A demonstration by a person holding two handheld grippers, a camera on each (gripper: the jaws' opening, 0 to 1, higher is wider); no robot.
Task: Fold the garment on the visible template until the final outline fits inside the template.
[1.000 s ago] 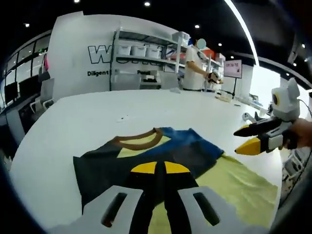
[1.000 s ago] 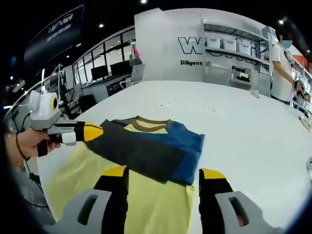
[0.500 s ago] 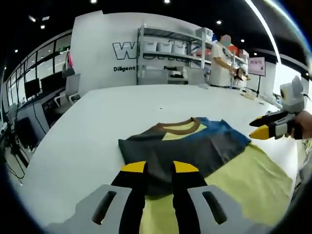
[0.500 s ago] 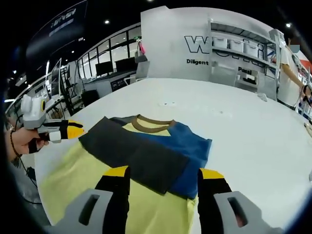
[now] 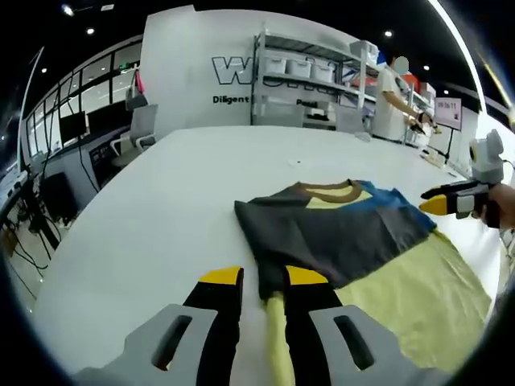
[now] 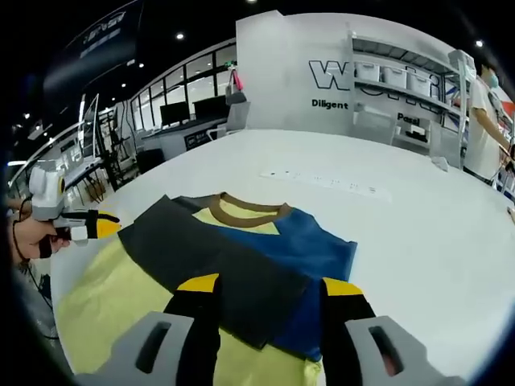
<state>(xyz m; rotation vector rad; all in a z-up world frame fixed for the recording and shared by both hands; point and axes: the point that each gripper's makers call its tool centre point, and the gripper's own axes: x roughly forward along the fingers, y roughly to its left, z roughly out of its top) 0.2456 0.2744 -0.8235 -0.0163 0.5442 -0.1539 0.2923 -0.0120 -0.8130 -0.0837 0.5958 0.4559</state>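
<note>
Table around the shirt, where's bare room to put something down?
The white table is bare beyond the garment's brown collar and past its blue side; also beside the dark sleeve. It is crowded at the yellow hem, where both grippers work.

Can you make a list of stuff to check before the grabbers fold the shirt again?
1. Yellow, grey and blue T-shirt with brown collar fully in sight on the white table: ok.
2. Dark grey sleeve folded across the shirt body: ok.
3. Left gripper letting go of the cloth: cannot tell; its jaws are slightly apart at the shirt's edge.
4. Right gripper open and empty: ok.
5. Template outline to fit inside: cannot tell.
6. Shirt folded small enough: not ok, the yellow lower half lies spread out.
</note>
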